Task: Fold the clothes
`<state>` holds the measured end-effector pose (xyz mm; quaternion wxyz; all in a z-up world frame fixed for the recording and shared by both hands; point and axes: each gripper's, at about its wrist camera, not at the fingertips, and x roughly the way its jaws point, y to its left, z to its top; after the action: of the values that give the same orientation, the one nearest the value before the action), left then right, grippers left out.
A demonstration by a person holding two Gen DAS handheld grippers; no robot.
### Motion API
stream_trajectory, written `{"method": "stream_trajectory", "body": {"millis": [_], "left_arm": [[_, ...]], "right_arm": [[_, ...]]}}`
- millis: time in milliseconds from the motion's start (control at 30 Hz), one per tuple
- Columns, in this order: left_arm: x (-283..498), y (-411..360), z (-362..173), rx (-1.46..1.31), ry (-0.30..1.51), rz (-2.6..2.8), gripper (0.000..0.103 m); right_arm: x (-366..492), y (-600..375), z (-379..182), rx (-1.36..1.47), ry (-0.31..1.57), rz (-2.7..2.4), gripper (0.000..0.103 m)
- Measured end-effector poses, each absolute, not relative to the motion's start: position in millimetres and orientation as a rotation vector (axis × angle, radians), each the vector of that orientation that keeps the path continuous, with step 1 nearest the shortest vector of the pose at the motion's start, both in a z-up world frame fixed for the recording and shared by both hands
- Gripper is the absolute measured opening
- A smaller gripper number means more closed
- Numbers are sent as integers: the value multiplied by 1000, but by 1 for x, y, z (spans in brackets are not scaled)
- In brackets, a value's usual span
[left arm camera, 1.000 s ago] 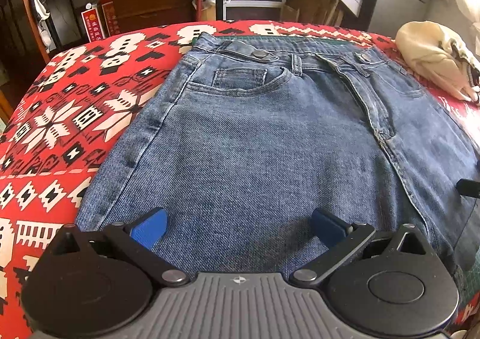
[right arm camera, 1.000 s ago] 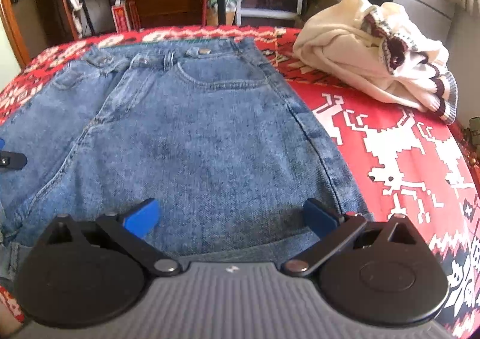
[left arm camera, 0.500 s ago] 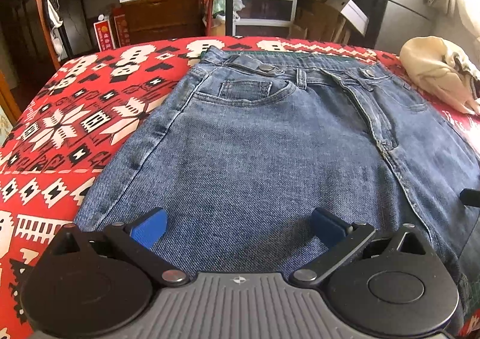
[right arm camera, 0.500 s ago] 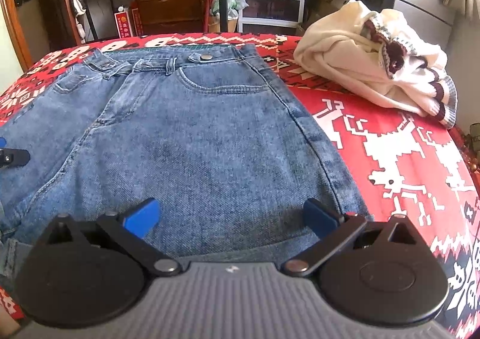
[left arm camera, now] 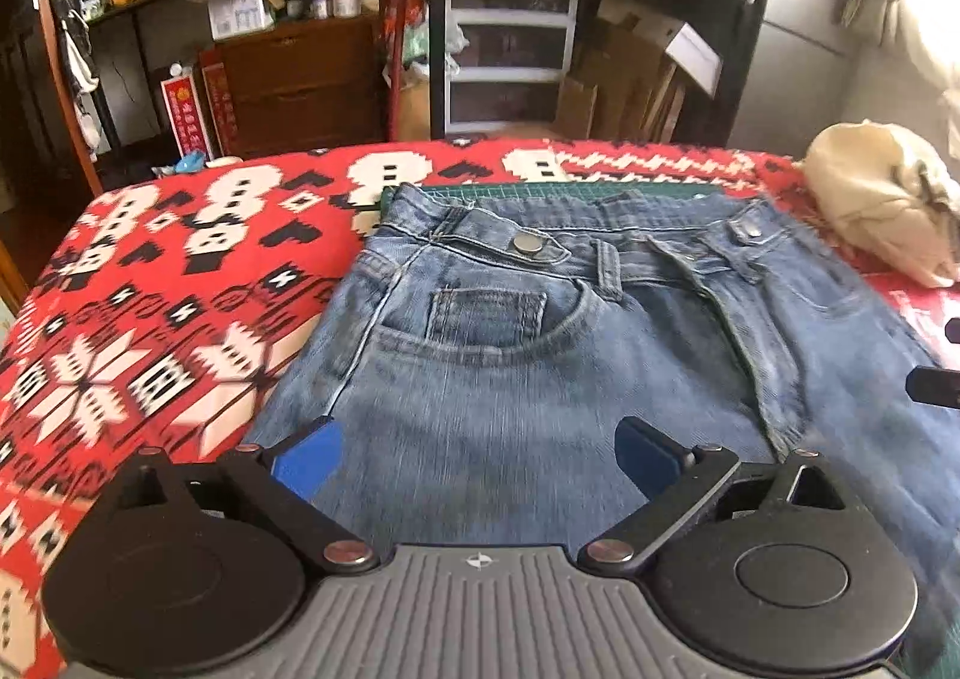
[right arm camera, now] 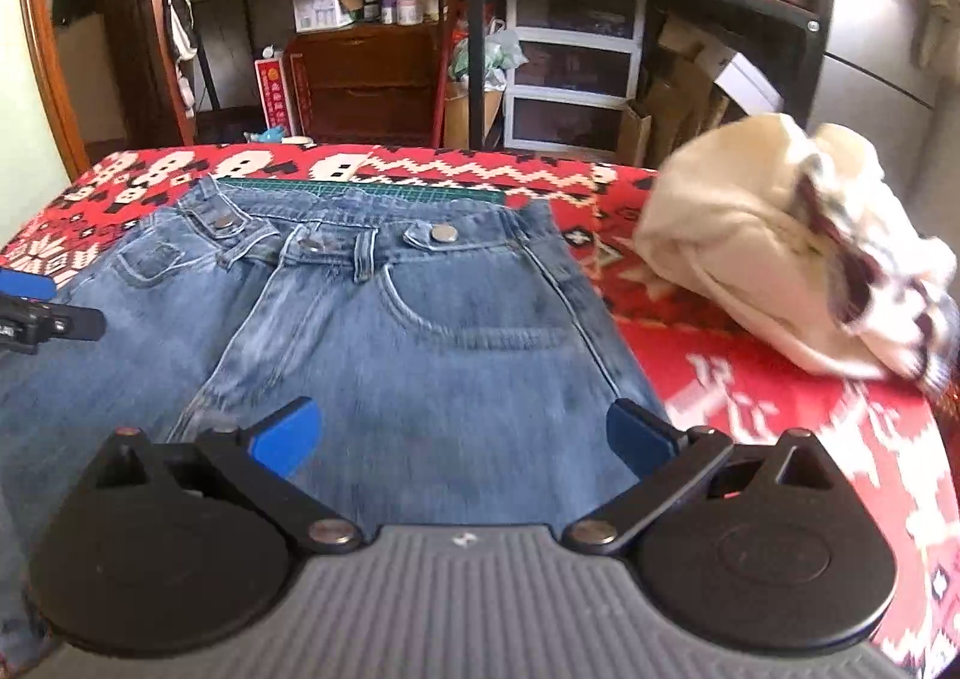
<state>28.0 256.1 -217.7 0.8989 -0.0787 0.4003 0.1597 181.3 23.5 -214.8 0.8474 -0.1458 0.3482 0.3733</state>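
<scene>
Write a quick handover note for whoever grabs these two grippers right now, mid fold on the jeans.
Left gripper: open, holding nothing, over the jeans below the coin-pocket side.
Right gripper: open, holding nothing, over the other hip of the jeans, near their outer seam.
Jeans: lying front up on the red patterned blanket, waistband at the far end, over a green mat. No fold is visible from here; the legs are out of view.
Cream sweater: bunched on the blanket to the right, not folded.
Left to do: fold the jeans, then the sweater.

left gripper (left arm camera: 477,454) and right gripper (right arm camera: 459,439), fingers spread wide, side by side
</scene>
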Motion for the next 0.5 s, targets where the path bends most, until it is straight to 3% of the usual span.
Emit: {"method": "stream_trajectory", "body": {"millis": [200, 500], "left_arm": [[49, 255, -234, -88, 868, 321, 100], [15, 256, -240, -140, 849, 303, 103]], "right_arm": [[199, 47, -240, -355, 794, 783, 103], [172, 7, -253, -358, 795, 822, 102]]}}
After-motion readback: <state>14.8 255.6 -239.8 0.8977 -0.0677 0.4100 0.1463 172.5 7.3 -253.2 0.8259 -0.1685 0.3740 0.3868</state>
